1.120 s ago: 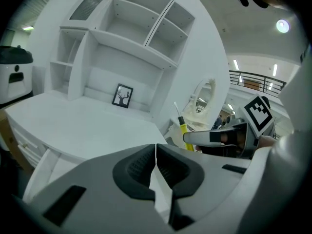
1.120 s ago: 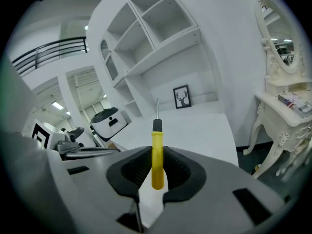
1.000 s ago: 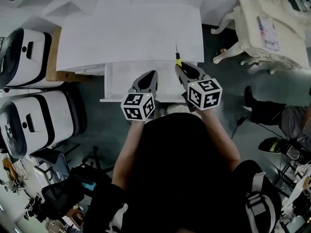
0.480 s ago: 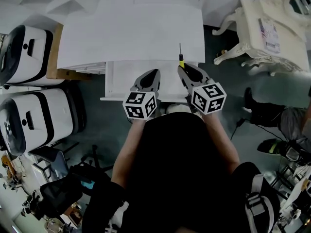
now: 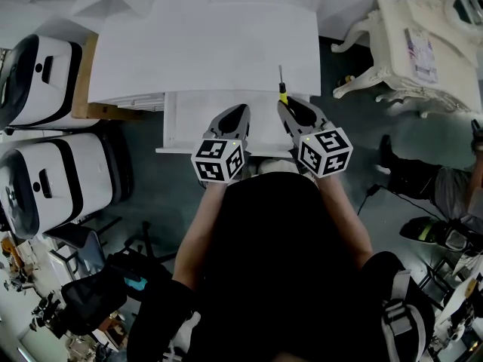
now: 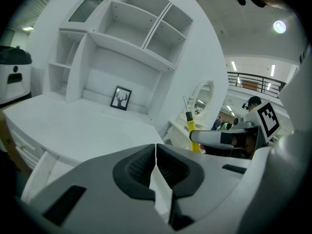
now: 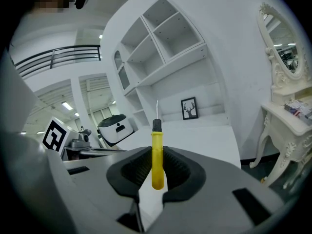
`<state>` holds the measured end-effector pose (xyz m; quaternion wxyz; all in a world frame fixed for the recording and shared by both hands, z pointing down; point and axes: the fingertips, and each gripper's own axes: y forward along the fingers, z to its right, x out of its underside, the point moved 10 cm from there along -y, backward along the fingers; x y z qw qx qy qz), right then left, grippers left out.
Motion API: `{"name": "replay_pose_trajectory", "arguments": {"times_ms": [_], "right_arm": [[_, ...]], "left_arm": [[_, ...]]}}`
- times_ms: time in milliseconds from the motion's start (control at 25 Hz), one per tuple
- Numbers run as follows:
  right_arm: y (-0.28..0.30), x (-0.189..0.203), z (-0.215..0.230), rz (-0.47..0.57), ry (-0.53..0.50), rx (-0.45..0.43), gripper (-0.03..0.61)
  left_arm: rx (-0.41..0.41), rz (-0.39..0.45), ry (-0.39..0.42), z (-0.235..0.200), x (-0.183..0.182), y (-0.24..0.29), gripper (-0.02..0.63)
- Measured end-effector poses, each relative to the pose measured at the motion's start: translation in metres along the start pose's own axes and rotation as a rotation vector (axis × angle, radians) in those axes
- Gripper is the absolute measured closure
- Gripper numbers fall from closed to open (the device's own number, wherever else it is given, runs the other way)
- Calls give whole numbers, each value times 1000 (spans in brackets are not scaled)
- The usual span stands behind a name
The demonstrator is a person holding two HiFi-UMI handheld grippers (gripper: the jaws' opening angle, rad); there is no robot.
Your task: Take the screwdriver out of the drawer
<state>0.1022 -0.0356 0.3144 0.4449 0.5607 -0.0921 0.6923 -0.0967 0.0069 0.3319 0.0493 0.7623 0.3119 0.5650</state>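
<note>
Room: a white desk [image 5: 204, 47] with shelves [image 6: 134, 26] and a small picture [image 6: 120, 98] at the back.
Drawer [image 5: 185, 127]: pulled out at the front of the desk.
Screwdriver [image 7: 157, 155]: up in the air, tip pointing up, over the drawer's right corner.
Right gripper [image 7: 156, 168]: squeezing the yellow handle.
Left gripper [image 6: 156, 167]: jaws pressed together, holding nothing, over the drawer.
Done: the screwdriver looks lifted out.
Left: maybe just put it down.
</note>
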Motion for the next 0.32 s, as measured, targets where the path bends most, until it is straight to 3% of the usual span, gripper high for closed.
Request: {"name": "replay_pose_trajectory", "arguments": {"times_ms": [320], "right_arm": [[4,-2,-1,-12,-1,-4,495]], "left_arm": [[-2,-4,-6,-4,-1,0,588]]}}
